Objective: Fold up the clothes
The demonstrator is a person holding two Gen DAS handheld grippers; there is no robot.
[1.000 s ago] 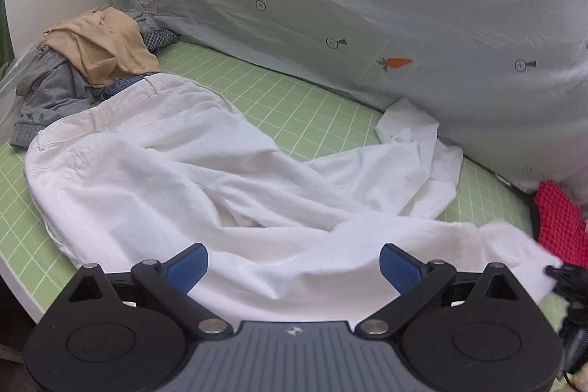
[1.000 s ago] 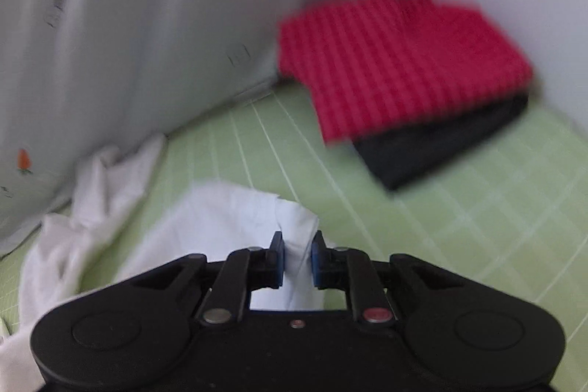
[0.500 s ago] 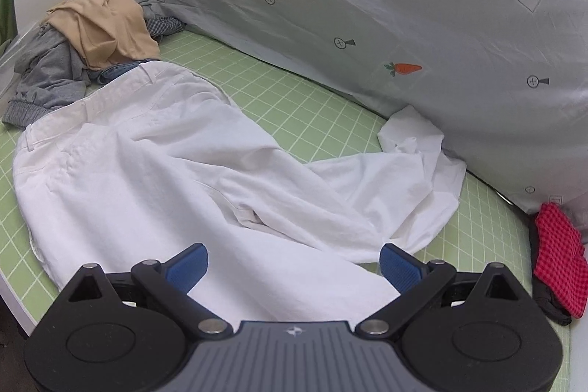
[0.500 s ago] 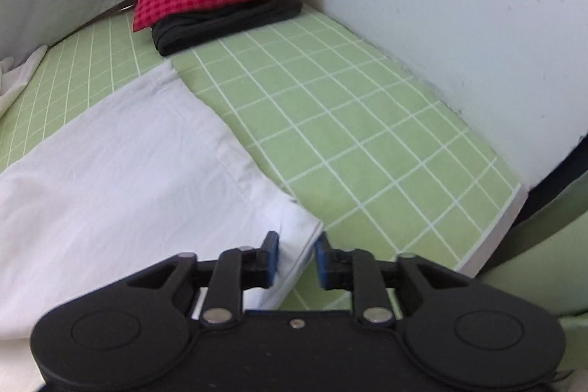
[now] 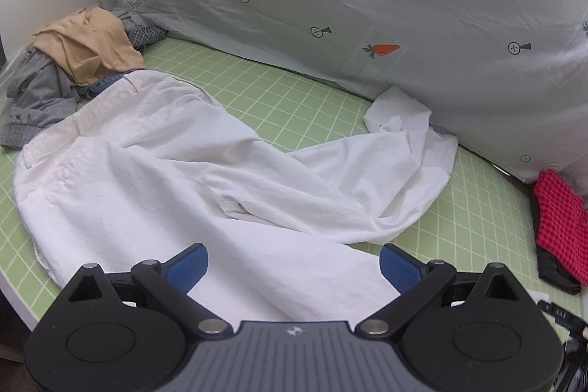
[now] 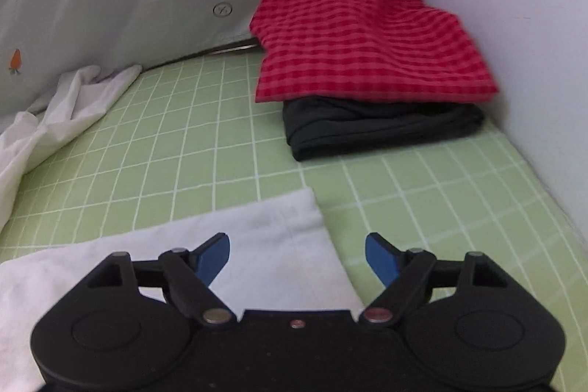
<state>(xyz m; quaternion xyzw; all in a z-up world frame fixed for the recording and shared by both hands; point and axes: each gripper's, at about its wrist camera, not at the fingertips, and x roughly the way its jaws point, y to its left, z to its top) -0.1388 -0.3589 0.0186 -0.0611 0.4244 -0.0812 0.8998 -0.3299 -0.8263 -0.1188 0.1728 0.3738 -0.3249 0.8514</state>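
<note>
Both tools stand wide open and hold nothing: the left tool (image 5: 294, 263) hovers over the near leg of the white trousers (image 5: 154, 179), its blue pads (image 5: 185, 267) spread apart above the cloth, and the right tool (image 6: 297, 256) hangs just over that leg's hem end (image 6: 283, 230), which lies flat on the green gridded tabletop (image 6: 183, 153). Seen from the left wrist, the trousers lie spread across the middle of the tabletop, waistband to the left, one leg running toward the camera and the other bent away to the right, its end crumpled against the pale printed sheet (image 5: 367, 6) that hangs behind. Left of the waistband sits a loose heap of clothes (image 5: 73, 68), a tan piece on top of grey ones, touching the waistband's edge. Farther off in the right wrist view, a folded red checked garment (image 6: 360, 50) rests on a folded black garment (image 6: 378, 127) in the far right corner, beside a white wall (image 6: 514, 43), well apart from the trouser hem.
</note>
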